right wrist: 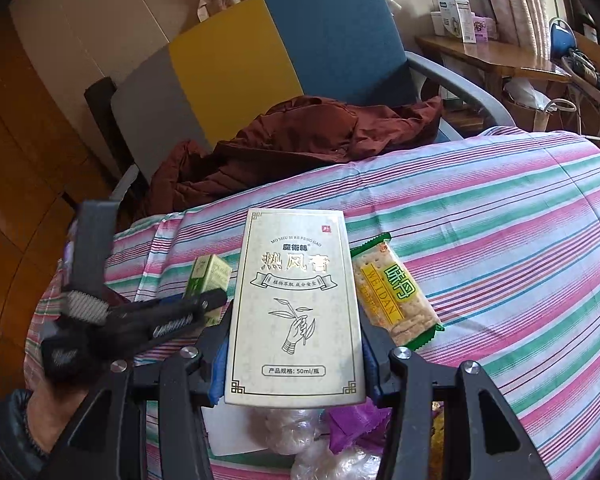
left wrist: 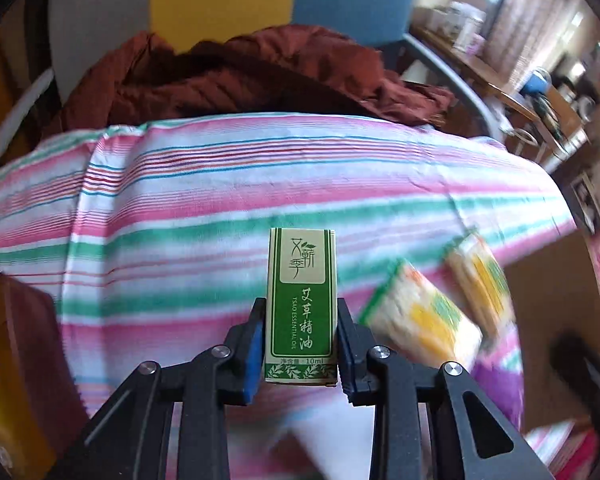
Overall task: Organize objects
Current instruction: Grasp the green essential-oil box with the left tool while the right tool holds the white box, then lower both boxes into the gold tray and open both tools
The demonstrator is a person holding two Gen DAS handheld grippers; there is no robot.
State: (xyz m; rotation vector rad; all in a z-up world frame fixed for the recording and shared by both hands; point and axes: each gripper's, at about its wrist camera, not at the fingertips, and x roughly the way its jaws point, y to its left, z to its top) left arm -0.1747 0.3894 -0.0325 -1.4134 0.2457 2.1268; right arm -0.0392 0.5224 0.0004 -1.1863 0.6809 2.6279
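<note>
My left gripper (left wrist: 300, 344) is shut on a small green essential-oil box (left wrist: 301, 304) and holds it upright above the striped bedspread (left wrist: 220, 184). My right gripper (right wrist: 296, 356) is shut on a tall white box with gold print (right wrist: 296, 304), also held upright. In the right wrist view the left gripper (right wrist: 204, 300) and its green box (right wrist: 208, 276) show just left of the white box. A cracker packet (right wrist: 396, 292) lies on the bedspread right of the white box. In the left wrist view two blurred cracker packets (left wrist: 420, 312) lie to the right.
A brown jacket (right wrist: 300, 140) lies on a grey, yellow and blue chair (right wrist: 260, 52) beyond the bed. A wooden desk (right wrist: 500, 60) with boxes stands at the far right. Purple and clear wrappers (right wrist: 340, 428) lie below the right gripper. A gold and brown box (left wrist: 12, 360) sits at the left.
</note>
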